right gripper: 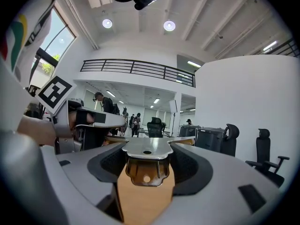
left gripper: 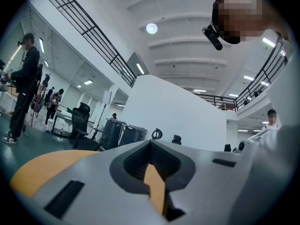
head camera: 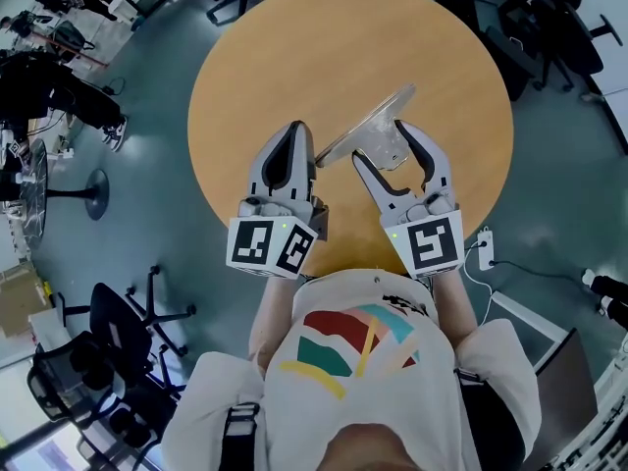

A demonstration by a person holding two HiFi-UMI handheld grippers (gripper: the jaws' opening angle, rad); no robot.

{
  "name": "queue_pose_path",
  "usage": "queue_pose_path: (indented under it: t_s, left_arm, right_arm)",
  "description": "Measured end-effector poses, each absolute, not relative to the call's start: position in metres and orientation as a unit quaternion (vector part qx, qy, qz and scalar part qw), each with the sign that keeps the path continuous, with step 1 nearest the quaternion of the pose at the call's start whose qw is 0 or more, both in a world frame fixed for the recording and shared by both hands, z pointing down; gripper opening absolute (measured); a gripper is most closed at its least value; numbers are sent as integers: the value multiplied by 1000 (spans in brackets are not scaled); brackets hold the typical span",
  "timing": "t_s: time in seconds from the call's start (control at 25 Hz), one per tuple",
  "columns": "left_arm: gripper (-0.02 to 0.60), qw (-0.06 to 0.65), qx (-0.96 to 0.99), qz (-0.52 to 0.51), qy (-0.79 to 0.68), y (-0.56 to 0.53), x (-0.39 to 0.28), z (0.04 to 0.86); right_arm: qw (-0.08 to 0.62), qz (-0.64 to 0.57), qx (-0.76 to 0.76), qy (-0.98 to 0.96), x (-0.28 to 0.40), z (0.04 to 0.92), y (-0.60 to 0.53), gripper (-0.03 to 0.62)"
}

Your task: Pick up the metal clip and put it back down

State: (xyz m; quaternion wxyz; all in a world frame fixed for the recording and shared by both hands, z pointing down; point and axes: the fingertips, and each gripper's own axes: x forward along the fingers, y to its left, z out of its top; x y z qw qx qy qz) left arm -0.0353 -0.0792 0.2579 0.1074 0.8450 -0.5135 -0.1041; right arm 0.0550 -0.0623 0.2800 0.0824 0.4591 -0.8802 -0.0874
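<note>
Metal clip [right gripper: 144, 150] clamped between right gripper [head camera: 382, 143] fingers; left gripper [head camera: 293, 131] closed.

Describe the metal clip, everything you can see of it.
The metal clip is bare, shiny, silver-coloured steel by the look of it. It has a flat upper plate with a small hole and, beneath it, a bent bracket with another hole. From the head view a long flat blade runs up and left over the round wooden table. The right gripper has its jaws closed on the clip's two sides. Whether the clip touches the table cannot be told.
</note>
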Motion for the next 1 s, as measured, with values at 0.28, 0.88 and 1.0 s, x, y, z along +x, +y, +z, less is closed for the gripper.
queue_pose_path:
  t_s: [0.28,0.88,1.0]
  left_arm:
    - [43,119,845,-101,-512,-87,-46,267]
    - [43,146,851,-48,-503,-112,-38,314]
    - [43,171,850,-30,-497,-121,-28,328]
  right_arm:
    - [93,-62,468,-877,47,289,-68,295]
    - [186,63,594,-781,173,417,-146,295]
    - [209,114,622,-746,219,459,-147,295]
